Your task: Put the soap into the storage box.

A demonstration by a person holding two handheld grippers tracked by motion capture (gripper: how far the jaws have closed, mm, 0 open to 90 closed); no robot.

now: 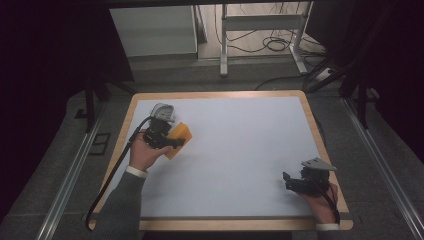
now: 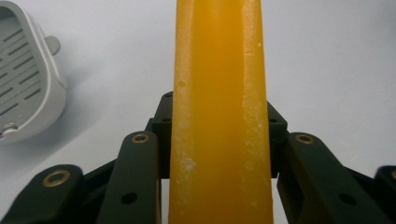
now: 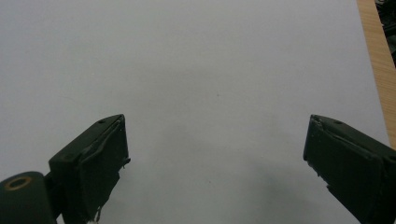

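Note:
An orange-yellow bar [image 1: 179, 138] is clamped between the jaws of my left gripper [image 1: 175, 142] at the left of the white mat [image 1: 235, 145]. In the left gripper view the bar [image 2: 219, 70] stands on edge and runs up out of the top of the picture, with the gripper [image 2: 219, 122] shut on its two broad faces. A grey slotted dish [image 1: 162, 111] lies on the mat just behind that hand, at the left of the left gripper view [image 2: 25, 88]. My right gripper [image 1: 289, 181] rests near the front right corner, and its jaws [image 3: 215, 140] stand wide open over bare mat.
The mat covers a wooden table top whose edge [image 1: 320, 145] shows on all sides and at the right of the right gripper view [image 3: 380, 60]. Beyond the table stand a white cabinet [image 1: 152, 30], a metal frame [image 1: 262, 30] and cables on the floor.

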